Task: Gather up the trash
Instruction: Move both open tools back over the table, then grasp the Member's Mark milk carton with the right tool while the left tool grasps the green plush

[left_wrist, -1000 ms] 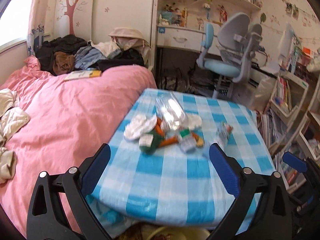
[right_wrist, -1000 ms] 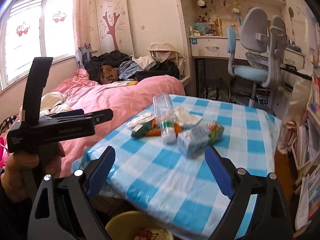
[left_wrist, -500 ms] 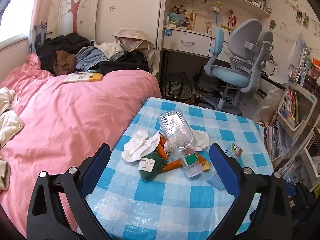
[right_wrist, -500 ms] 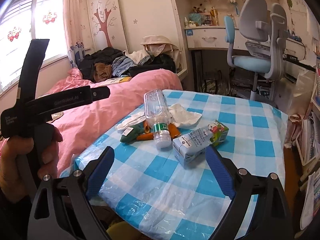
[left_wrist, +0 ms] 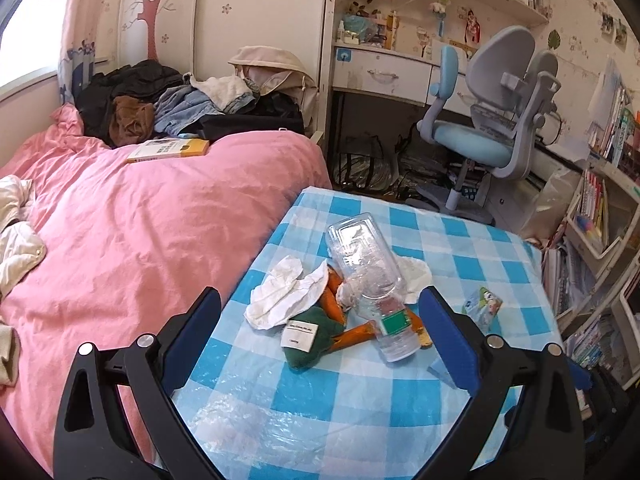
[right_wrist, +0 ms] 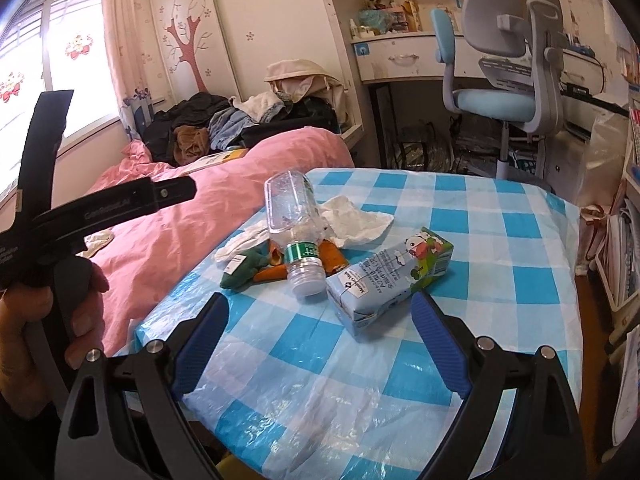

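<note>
While both tools hover short of the pile with nothing taken up, the step in hand appears to be the approach for a first pick. The left gripper (left_wrist: 320,336) stands wide open and empty, its jaws framing the clutter from the near side of the table (right_wrist: 500,208). The right gripper (right_wrist: 320,344) is likewise spread wide and holds nothing, with the milk carton (right_wrist: 390,280) lying just ahead between its jaws. A hand (right_wrist: 38,320) grips the left tool's handle at the left of the right wrist view.

The trash sits together toward the table's left edge, beside the bed (left_wrist: 140,240). The plastic bottle (left_wrist: 368,276) lies on its side across the orange wrapper (left_wrist: 352,334) and touches the crumpled tissue (left_wrist: 286,298); a dark green wrapper (left_wrist: 312,340) lies against them nearer the front edge.

The bottle's long axis runs from far edge to near edge, cap toward the grippers and base toward the far edge. The carton's axis runs obliquely, its folded end toward the near edge and its printed end toward the right edge.

Recommended: close across the carton's narrow width, square to its axis, since the thin board may crush. The bottle is likely to roll; grip across its body, not its cap.
</note>
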`<state>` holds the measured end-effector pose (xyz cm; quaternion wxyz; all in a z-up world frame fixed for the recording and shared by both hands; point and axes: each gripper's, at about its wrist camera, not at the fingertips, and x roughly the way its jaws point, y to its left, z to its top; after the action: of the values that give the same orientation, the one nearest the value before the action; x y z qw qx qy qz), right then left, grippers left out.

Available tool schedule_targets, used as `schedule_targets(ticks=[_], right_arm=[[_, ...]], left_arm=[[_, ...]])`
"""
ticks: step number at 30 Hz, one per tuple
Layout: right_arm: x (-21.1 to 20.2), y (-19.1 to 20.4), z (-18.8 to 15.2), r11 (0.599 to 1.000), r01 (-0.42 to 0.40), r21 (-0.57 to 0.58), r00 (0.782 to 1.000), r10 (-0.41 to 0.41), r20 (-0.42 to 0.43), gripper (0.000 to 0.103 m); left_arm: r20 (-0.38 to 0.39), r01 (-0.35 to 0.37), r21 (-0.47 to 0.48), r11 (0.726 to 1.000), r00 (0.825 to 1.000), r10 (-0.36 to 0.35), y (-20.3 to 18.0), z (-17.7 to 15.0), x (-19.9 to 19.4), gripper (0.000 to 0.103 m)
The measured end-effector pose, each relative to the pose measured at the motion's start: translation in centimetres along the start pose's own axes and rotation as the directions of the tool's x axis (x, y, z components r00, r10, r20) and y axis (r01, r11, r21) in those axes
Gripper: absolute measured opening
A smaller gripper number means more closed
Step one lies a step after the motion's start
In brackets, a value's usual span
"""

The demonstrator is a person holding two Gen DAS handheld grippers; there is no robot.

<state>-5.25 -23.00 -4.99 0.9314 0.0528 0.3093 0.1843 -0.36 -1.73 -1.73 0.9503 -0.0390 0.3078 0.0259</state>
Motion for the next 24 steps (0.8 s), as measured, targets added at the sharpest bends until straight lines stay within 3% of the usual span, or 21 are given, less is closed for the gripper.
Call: schedule_targets(ticks=[5,14,18,24], right_arm=[[1.8,-1.3,0.3,0.998,0.022,0.059,0.999,-0.020,-0.037,0.088],[5.7,-3.7,0.7,0.979,0.057,0.194,0.994,-0.037,-0.107,0.088],[6.8,-4.1,1.0,0.976,0.068,0.209,0.992,-0.045,-0.114,0.088],[8.9,-4.8,1.2,0.970,0.091,0.225,0.988,-0.060,-0.142,0.088]], left_arm=[[-0.101,-0.044,0.051,0.998,0.994,0.049,1.6,0.8,3.2,0.095],[-0.222,-0.048,-0.005,0.999,0.974,0.046,5.5,1.7,7.6,0.093],[-0.322,0.037,0.046,0.998,0.947,-0.020,3.8,0.6,9.5,0.093],[-0.377,0.042,0.165,0.985,0.926,0.024,1.1,-0.8,11.7,0.092]])
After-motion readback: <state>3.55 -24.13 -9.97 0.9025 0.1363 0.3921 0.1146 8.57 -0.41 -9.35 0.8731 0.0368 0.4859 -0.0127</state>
